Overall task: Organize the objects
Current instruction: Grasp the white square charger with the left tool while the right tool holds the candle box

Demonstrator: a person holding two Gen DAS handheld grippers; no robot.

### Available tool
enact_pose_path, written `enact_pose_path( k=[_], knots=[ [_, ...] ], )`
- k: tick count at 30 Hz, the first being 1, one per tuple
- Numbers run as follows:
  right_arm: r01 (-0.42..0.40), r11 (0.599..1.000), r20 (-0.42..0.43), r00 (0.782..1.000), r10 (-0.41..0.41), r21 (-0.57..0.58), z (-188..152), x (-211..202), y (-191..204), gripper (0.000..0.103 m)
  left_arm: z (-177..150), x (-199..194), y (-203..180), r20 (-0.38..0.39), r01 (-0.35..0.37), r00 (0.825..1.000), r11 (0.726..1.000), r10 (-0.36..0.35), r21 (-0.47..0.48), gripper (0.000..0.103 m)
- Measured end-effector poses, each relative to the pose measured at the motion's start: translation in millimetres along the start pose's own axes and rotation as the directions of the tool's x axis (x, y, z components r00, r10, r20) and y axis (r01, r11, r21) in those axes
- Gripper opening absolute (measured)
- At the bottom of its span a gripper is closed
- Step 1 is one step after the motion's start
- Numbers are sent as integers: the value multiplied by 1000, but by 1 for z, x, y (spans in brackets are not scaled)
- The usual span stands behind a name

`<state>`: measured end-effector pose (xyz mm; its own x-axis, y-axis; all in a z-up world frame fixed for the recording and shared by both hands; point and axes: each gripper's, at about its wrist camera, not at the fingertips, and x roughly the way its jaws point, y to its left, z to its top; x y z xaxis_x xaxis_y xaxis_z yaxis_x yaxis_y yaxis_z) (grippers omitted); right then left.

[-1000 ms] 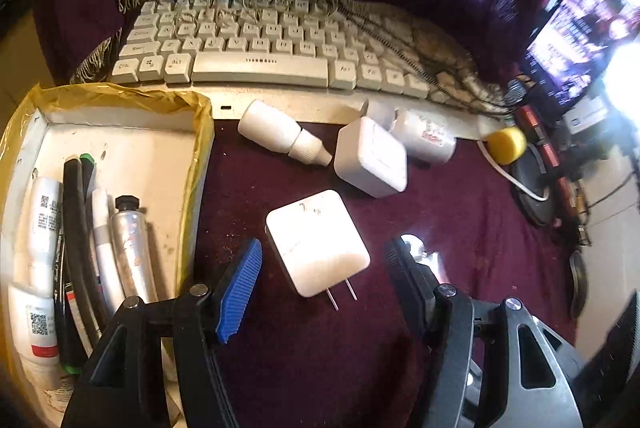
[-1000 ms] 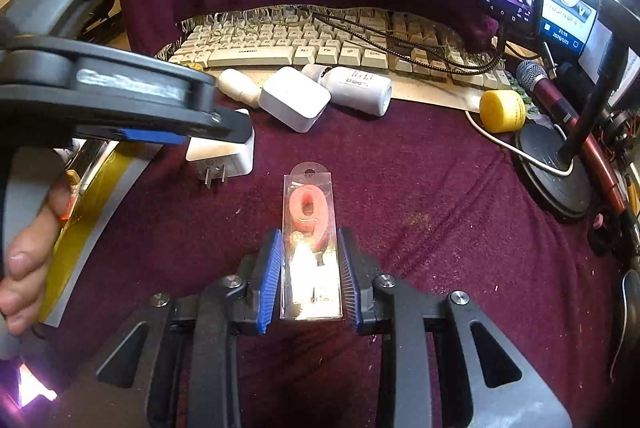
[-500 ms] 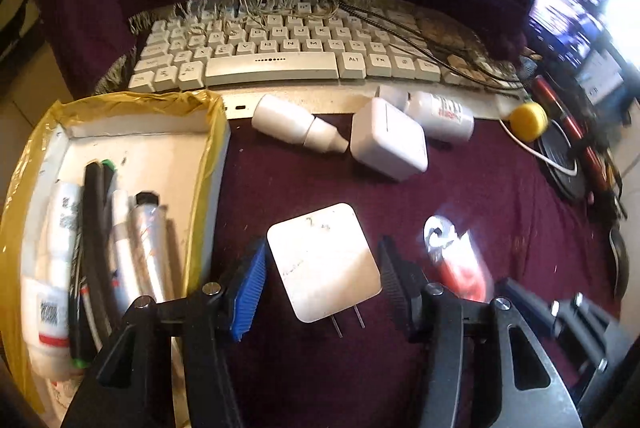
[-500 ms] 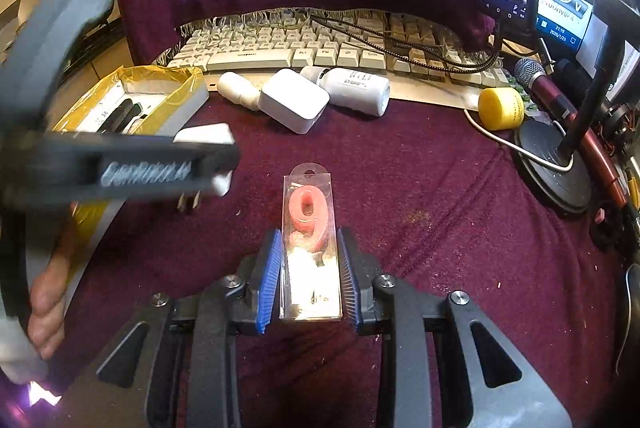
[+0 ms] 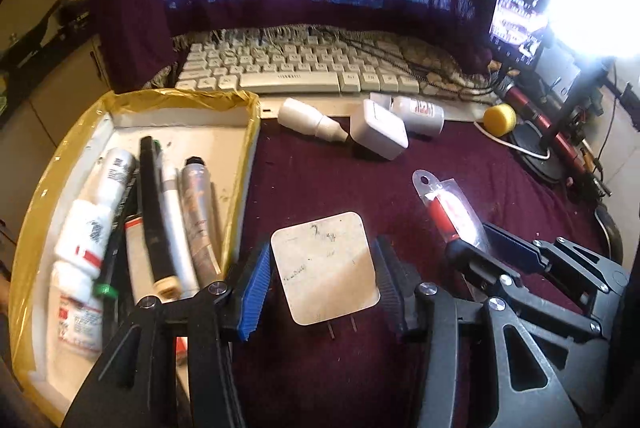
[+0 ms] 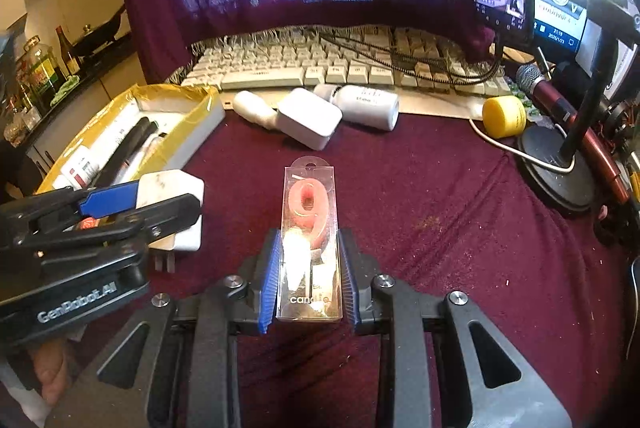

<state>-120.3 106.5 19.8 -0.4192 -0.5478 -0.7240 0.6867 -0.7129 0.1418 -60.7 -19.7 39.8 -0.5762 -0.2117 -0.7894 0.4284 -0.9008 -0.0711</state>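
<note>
Yellow-lined tray (image 5: 250,132) at left, already holding tubes and pens. I judge sorting step underway. My left gripper (image 5: 322,282) clamped on white charger (image 5: 324,266), just beside tray. My right gripper (image 6: 307,270) clamped on boxed candle (image 6: 310,228), over maroon cloth (image 6: 440,208). Next I must carry charger over tray rim, then part fingers.

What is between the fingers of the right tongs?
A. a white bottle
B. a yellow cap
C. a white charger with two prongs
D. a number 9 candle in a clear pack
D: in the right wrist view the right tongs have both pads against the sides of the candle, a pink 9 in a clear pack marked "candle"; the charger is in the left tongs.
</note>
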Motion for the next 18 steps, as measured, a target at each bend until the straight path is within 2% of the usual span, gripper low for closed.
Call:
enact_pose_path(
  k=[5,10,14,18],
  knots=[
    [-26,1000,11,1000,26,-1,0,-4,7,25,-7,-20,9,36,20,999,1000,-20,-12,44],
    [-87,996,34,996,88,-17,5,-14,25,25,-15,-45,36,47,106,994,992,-103,-66,44],
    [-150,987,42,987,152,-48,10,-18,50,25,-19,-63,63,54,115,993,988,-110,-101,44],
    [-205,975,27,978,208,-79,17,-14,75,25,-16,-75,94,82,73,995,986,-61,-149,44]
  ],
)
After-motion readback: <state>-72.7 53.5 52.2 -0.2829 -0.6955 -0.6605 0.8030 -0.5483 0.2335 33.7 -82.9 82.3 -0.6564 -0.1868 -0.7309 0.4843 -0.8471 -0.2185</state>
